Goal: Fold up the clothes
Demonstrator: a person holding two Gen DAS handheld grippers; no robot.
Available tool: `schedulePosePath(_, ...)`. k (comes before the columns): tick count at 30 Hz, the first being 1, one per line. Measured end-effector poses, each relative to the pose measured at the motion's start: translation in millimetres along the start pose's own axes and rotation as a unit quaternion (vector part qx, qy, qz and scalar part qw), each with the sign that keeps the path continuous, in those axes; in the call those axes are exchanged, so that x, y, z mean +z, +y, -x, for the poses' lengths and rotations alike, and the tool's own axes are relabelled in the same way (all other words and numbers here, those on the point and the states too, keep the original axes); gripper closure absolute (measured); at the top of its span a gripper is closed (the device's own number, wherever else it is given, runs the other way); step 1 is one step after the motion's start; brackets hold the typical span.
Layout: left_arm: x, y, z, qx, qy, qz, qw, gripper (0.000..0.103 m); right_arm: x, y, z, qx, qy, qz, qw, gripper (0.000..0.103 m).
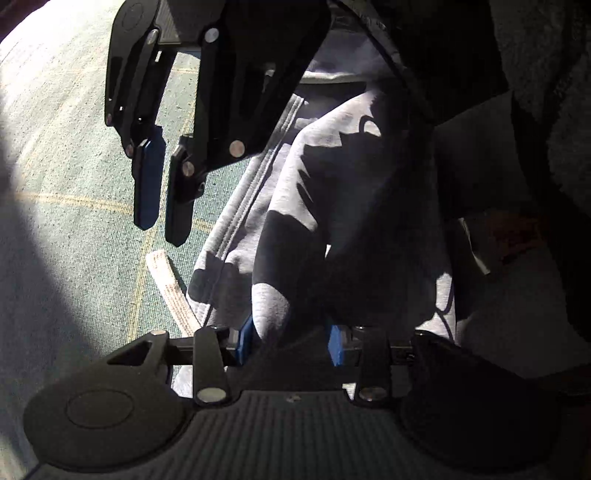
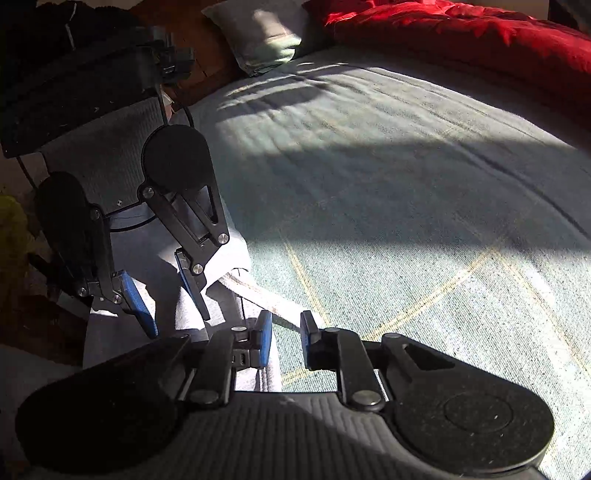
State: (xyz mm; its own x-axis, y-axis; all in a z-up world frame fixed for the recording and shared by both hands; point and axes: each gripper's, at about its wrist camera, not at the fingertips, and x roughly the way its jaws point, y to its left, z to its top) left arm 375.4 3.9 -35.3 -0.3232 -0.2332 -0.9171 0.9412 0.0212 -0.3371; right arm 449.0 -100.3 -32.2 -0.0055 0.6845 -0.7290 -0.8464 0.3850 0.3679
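Though nearly together, right fingers (image 2: 265,339) empty; left fingers (image 1: 336,349) tight on grey garment (image 1: 314,155).

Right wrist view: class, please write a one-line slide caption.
Right tongs open and empty above a pale green bedspread; left tongs straddle a grey garment beside them.

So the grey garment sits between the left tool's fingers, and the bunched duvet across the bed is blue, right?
Not quite: the duvet is red, not blue, as the right wrist view shows. The grey garment does sit between the fingers of the left tool.
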Motion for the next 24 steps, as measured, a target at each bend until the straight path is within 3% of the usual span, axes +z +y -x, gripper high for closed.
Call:
schedulePosePath(2,-2,0,0,0.002,-0.005,0.004,1.0,0.066,9,1,-24,0.014,0.016,0.042,0.999,0.071)
schedulePosePath(6,-7,-2,-1,0.003,-0.016,0.012,0.9998,0.066,14,1,-48,0.048,0.048,0.088,0.994,0.071)
schedulePosePath(9,-13,-4,-1,0.008,-0.024,0.019,0.9995,0.066,19,1,-46,0.057,0.058,0.092,0.992,0.093)
schedulePosePath(15,-21,-6,-1,0.02,-0.034,0.036,0.9985,0.066,11,4,-31,0.124,0.084,0.039,0.988,0.095)
schedulePosePath(19,-25,-11,-1,0.021,-0.032,0.042,0.9984,0.065,-1,11,-52,0.159,0.121,0.001,0.98,0.091)
schedulePosePath(22,-30,-15,-4,0.021,-0.029,0.047,0.9983,0.064,-4,17,-55,0.15,0.128,0.001,0.98,0.091)
schedulePosePath(24,-33,-18,-6,0.021,-0.029,0.053,0.998,0.064,1,12,-48,0.141,0.104,-0.019,0.984,0.088)
